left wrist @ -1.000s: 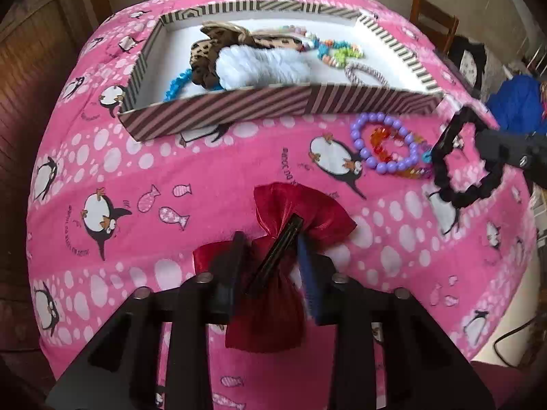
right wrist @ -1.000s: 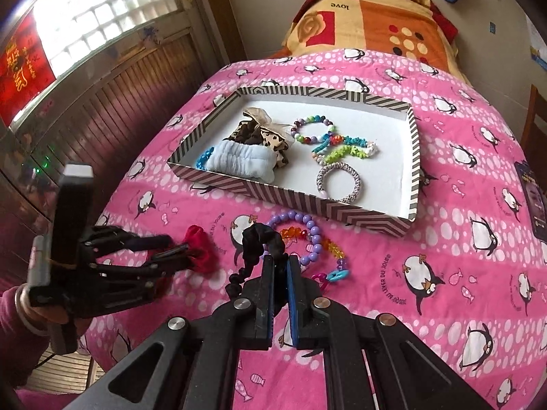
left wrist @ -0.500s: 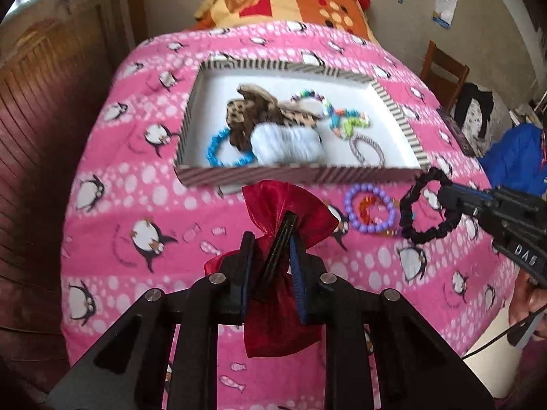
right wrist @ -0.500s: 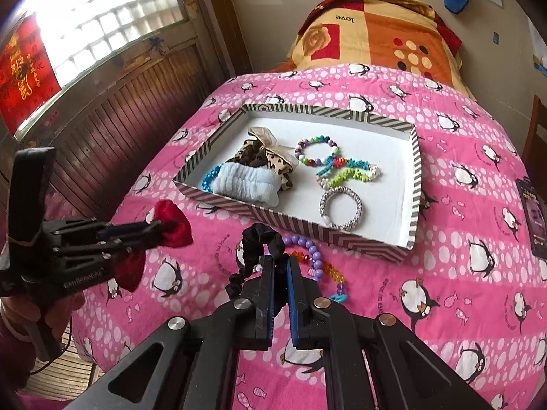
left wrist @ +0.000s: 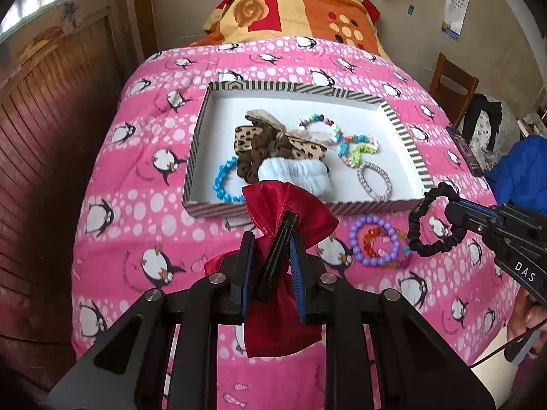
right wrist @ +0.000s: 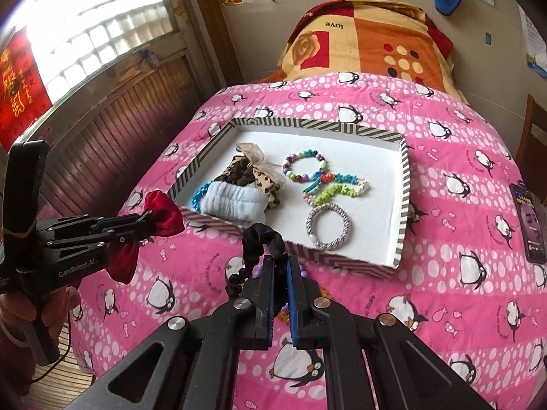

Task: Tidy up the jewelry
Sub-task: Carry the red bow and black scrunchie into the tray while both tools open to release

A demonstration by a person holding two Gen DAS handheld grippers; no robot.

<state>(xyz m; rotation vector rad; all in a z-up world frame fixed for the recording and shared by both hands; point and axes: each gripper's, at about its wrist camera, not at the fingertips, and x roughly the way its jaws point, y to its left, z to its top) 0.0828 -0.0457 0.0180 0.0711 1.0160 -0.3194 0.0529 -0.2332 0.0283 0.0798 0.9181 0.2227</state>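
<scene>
The orange patchwork blanket [right wrist: 369, 37] bears "love", upside down from here; the right gripper [left wrist: 454, 218] shows "DAS" in white on its body; the left gripper [right wrist: 147, 220] reads "GenRobot.AI", perhaps cut short; the wall chart's [left wrist: 456, 0] rows are too small to read.

Glossy satin pouch [left wrist: 290, 212]; matt fabric scrunchie [left wrist: 430, 239]; soft cloth bedspread [left wrist: 136, 239].

The right half of the tray [right wrist: 405, 184] floor is lying bare, leaving room to come down past the silver bracelet [right wrist: 330, 227]. The left half is crowding up with hair ties [right wrist: 236, 201] and beads [right wrist: 304, 167]. The tray's striped near wall is standing in the way of a low approach. The bed [right wrist: 461, 273] right of the tray is lying open.
</scene>
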